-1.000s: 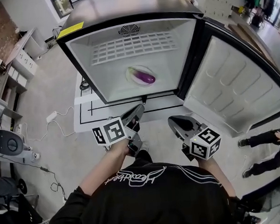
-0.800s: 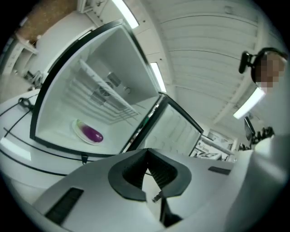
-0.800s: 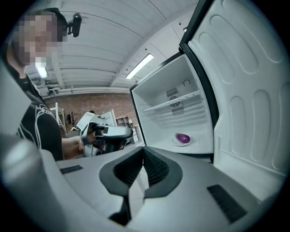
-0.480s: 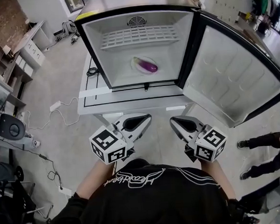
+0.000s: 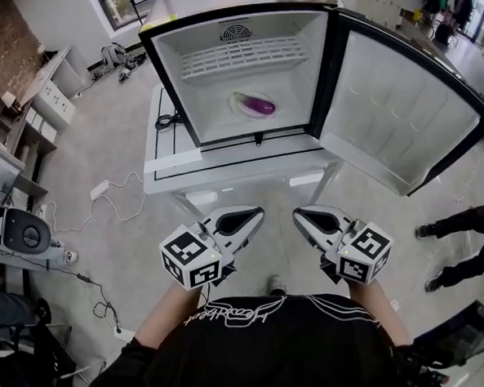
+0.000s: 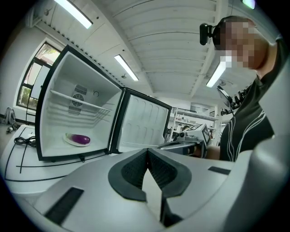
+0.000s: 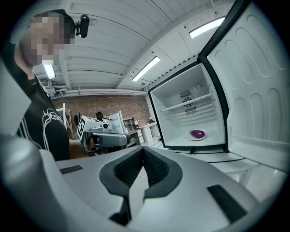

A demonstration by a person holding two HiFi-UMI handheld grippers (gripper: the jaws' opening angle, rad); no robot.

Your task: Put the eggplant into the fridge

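Observation:
A purple eggplant [image 5: 260, 106] lies on a white plate [image 5: 241, 103] on the floor of the small open fridge [image 5: 169, 78], which stands on a white table. It shows too in the left gripper view as the eggplant [image 6: 81, 139] and in the right gripper view as the eggplant [image 7: 197, 133]. My left gripper [image 5: 257, 215] and right gripper [image 5: 297, 214] hang side by side close to the person's chest, well back from the table. Both are shut, with nothing between their jaws.
The fridge door [image 5: 401, 121] swings wide open to the right. The white table [image 5: 224, 169] with black lines carries the fridge; a cable [image 5: 165, 120] lies on it at the left. Cables and a power strip [image 5: 99, 189] lie on the floor. A bystander's legs [image 5: 462, 245] stand at the right.
Both grippers have drawn back from the fridge toward the person's body, and the left one has rolled. The person has stepped away, so the fridge looks smaller and farther.

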